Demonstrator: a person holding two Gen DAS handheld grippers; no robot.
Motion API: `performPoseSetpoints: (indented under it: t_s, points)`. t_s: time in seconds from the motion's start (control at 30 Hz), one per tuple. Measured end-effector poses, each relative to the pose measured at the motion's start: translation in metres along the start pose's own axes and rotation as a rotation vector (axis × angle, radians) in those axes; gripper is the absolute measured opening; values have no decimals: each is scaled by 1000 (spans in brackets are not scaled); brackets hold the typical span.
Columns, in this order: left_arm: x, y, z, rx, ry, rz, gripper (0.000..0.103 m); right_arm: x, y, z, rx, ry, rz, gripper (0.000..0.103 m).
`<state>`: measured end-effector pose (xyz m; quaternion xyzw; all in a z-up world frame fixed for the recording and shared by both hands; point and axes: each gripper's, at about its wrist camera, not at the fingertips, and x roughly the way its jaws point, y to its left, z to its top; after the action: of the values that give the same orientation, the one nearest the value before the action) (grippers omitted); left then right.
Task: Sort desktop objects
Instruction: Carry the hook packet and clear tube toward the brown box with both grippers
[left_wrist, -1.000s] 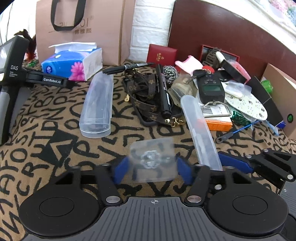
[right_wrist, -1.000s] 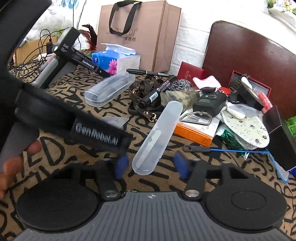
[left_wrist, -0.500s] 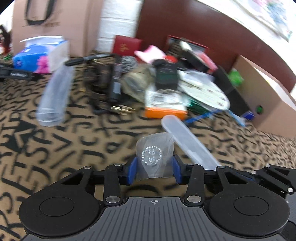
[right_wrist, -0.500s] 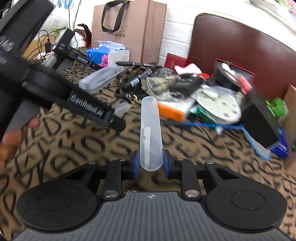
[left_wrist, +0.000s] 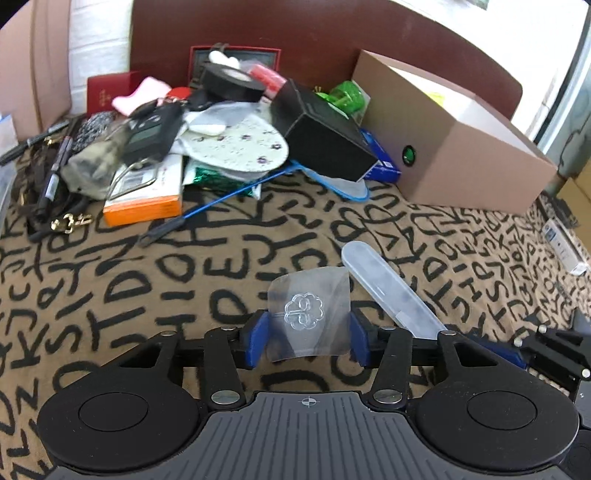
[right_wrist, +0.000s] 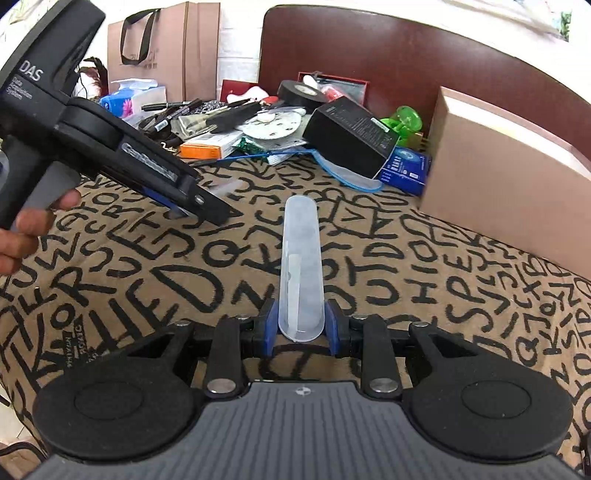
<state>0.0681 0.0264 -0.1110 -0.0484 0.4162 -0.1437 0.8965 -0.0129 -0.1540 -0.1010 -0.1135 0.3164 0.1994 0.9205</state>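
My left gripper (left_wrist: 308, 334) is shut on a small clear plastic piece (left_wrist: 309, 312) with an embossed flower mark and holds it above the patterned cloth. My right gripper (right_wrist: 301, 326) is shut on a long translucent plastic case (right_wrist: 301, 269), which points away from me. That case also shows in the left wrist view (left_wrist: 388, 291), just right of the clear piece. The left gripper shows in the right wrist view (right_wrist: 110, 147), held by a hand at the left.
A brown cardboard box (left_wrist: 454, 140) stands at the right. A pile of items lies at the back: a black box (left_wrist: 321, 136), an orange box (left_wrist: 144, 199), tape roll (left_wrist: 229, 81), markers (left_wrist: 51, 177), floral insole (left_wrist: 240, 147). A paper bag (right_wrist: 166, 48) stands far left.
Both grippers have swung right toward the cardboard box, carrying the clear piece and the long case, which they closed on about a second ago.
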Motion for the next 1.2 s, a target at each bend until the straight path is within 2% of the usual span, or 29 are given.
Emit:
performPoseSetpoints:
  t_s: [0.1,0.27,0.3,0.33,0.37,0.4,0.43,0.47,0.5,0.73,0.9,1.07,1.2]
  points:
    - [4,-2,3,-4,7,9,54,9,1,6,3,-15,-8,44]
    - [8,-5,7,17,21,26,50,26,3,16,6,-24,2,44]
    - [8,-7,7,20,21,33,54,28,3,17,7,-21,7,42]
    - [10,-9,8,23,21,35,64,30,2,18,14,-16,14,41]
    - [12,-11,8,27,26,38,65,31,1,19,23,-15,17,41]
    - [14,-14,9,36,25,49,64,34,-1,20,32,-14,22,41]
    - [15,-18,9,55,26,59,57,36,-3,21,45,-17,27,41]
    - [16,-22,9,70,28,68,55,37,-4,21,59,-17,33,40]
    - [16,-24,9,73,31,64,53,37,-6,22,68,-17,39,31]
    - [19,-45,10,60,51,7,43,13,-24,5,148,-14,39,31]
    - [23,-75,20,53,74,-110,41,-11,-47,-8,204,-25,2,31]
    - [18,-118,43,120,48,-177,42,-36,-78,-7,257,-81,-37,31]
    - [9,-145,76,150,1,-225,43,-58,-102,5,265,-140,-67,31]
